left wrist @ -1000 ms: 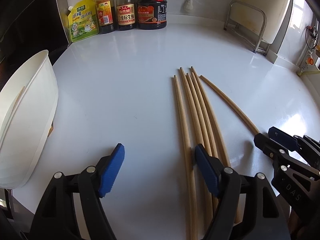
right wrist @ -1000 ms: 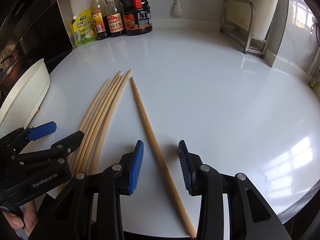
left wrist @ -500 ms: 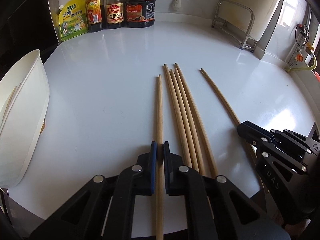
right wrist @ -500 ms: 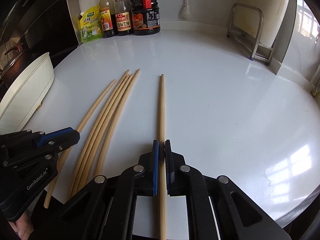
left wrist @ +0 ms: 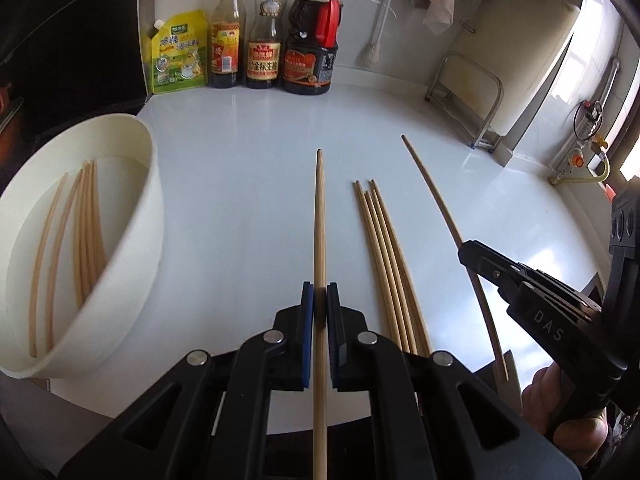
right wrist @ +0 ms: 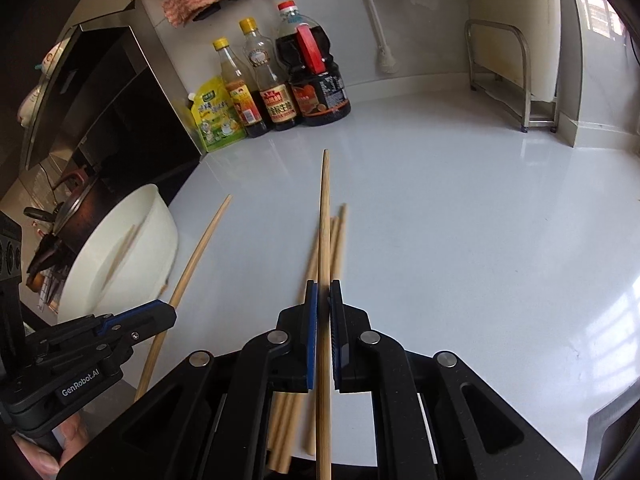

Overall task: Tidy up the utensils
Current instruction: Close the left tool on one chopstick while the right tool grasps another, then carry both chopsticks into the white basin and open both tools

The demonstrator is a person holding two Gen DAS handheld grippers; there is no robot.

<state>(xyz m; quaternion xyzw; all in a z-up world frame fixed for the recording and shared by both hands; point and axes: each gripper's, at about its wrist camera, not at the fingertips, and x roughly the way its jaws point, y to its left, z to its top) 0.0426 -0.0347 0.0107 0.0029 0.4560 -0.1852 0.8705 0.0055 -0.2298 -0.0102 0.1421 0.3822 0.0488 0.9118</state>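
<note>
My left gripper (left wrist: 320,300) is shut on a wooden chopstick (left wrist: 319,216) and holds it above the white counter. My right gripper (right wrist: 323,292) is shut on another chopstick (right wrist: 325,216), also lifted; it shows at the right of the left wrist view (left wrist: 436,200). Several loose chopsticks (left wrist: 386,256) lie on the counter between the two held ones. A white bowl (left wrist: 154,184) at the left holds several chopsticks (left wrist: 82,236). The left gripper with its chopstick shows at the lower left of the right wrist view (right wrist: 192,268).
A yellow-green pouch (left wrist: 176,54), two sauce bottles (left wrist: 244,32) and a dark soy jug (left wrist: 312,40) stand at the back wall. A metal rack (left wrist: 472,92) stands at the back right. A dark pot (right wrist: 76,200) sits behind the bowl.
Both grippers closed on a chopstick each and lifted them off the counter. The views rose, and the inside of the bowl came into sight.
</note>
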